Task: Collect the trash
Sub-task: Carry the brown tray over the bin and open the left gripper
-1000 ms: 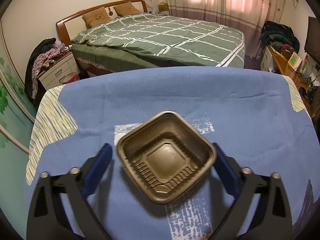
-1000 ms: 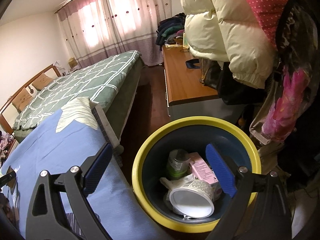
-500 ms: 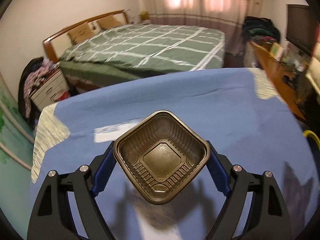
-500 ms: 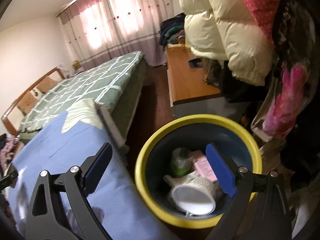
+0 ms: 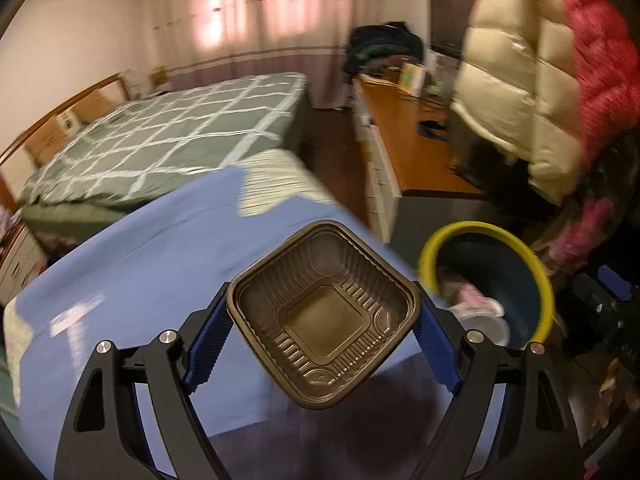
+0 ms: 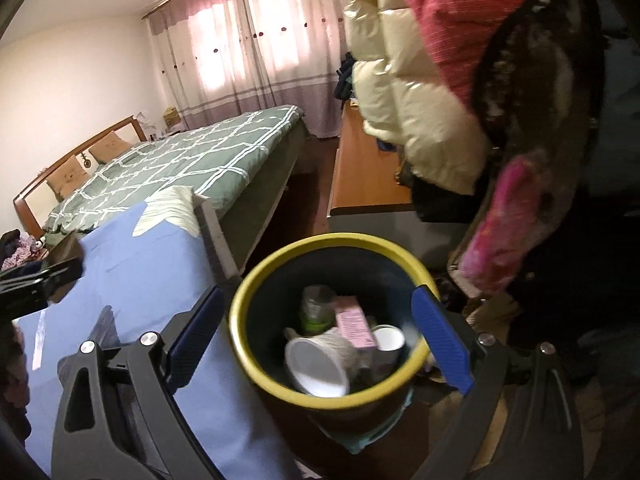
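tray [image 5: 324, 312] in left gripper [image 5: 322, 344], now nearer table edge [image 5: 352, 216] and bin [image 5: 486, 230]

left tongs [image 5: 323, 354]: black triangular cut-out arms | blue ribbed pads | silver screws at 9 and 3 o'clock | right tongs [image 6: 316, 346]: same build

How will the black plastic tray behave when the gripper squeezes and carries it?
The black plastic tray looks thin and ribbed, so it probably flexes under squeezing. It is empty, so likely very light. The left gripper holds it only by two corners, so it could slip or pivot.
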Action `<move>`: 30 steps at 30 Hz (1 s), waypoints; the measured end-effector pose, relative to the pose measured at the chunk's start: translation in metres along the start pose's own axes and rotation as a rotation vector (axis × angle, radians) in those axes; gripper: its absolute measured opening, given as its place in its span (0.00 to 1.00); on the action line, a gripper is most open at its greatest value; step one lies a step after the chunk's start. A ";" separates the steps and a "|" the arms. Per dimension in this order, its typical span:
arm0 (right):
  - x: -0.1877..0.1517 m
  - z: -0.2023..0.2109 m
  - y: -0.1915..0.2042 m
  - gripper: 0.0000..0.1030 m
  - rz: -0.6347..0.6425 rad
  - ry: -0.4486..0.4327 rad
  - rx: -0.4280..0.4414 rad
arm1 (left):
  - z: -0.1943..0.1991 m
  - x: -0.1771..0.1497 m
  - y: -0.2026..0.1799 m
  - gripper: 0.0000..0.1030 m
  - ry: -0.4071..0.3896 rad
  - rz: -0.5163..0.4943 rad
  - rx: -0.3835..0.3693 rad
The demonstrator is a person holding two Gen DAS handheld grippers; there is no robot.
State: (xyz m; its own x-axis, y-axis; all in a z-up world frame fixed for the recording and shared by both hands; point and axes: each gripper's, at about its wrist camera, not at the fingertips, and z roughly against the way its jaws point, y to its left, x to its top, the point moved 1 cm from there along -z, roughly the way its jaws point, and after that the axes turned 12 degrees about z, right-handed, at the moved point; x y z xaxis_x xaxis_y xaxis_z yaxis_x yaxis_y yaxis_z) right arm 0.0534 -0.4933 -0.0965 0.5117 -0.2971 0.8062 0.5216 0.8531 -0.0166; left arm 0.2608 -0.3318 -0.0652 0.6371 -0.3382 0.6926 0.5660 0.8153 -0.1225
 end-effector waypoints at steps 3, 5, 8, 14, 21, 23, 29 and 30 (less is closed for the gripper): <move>-0.004 0.010 -0.016 0.87 0.006 -0.009 -0.021 | -0.015 -0.001 -0.045 0.81 0.029 -0.044 -0.036; -0.010 0.018 -0.029 0.87 0.000 -0.021 -0.032 | -0.030 0.001 -0.073 0.81 0.055 -0.072 -0.056; -0.019 0.028 -0.048 0.87 -0.034 -0.034 -0.038 | -0.051 -0.001 -0.108 0.81 0.096 -0.103 -0.076; -0.027 0.043 -0.076 0.87 -0.069 -0.042 -0.062 | -0.091 -0.006 -0.161 0.81 0.166 -0.148 -0.089; -0.031 0.041 -0.087 0.87 -0.077 -0.028 -0.058 | -0.110 -0.011 -0.196 0.91 0.186 -0.166 -0.098; -0.032 0.041 -0.086 0.87 -0.073 -0.022 -0.051 | -0.105 -0.010 -0.195 0.93 0.177 -0.151 -0.093; -0.030 0.047 -0.075 0.88 -0.042 -0.023 -0.025 | -0.053 -0.010 -0.159 0.94 0.094 -0.093 -0.065; -0.029 0.049 -0.072 0.88 -0.035 -0.023 -0.017 | -0.039 -0.010 -0.149 0.95 0.074 -0.078 -0.067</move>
State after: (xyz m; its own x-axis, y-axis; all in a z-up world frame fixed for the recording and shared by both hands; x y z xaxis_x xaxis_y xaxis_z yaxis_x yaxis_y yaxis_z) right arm -0.0324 -0.5252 -0.0900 0.4771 -0.3162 0.8200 0.5504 0.8349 0.0018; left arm 0.1900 -0.4682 -0.0816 0.6250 -0.4356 0.6478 0.6478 0.7524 -0.1191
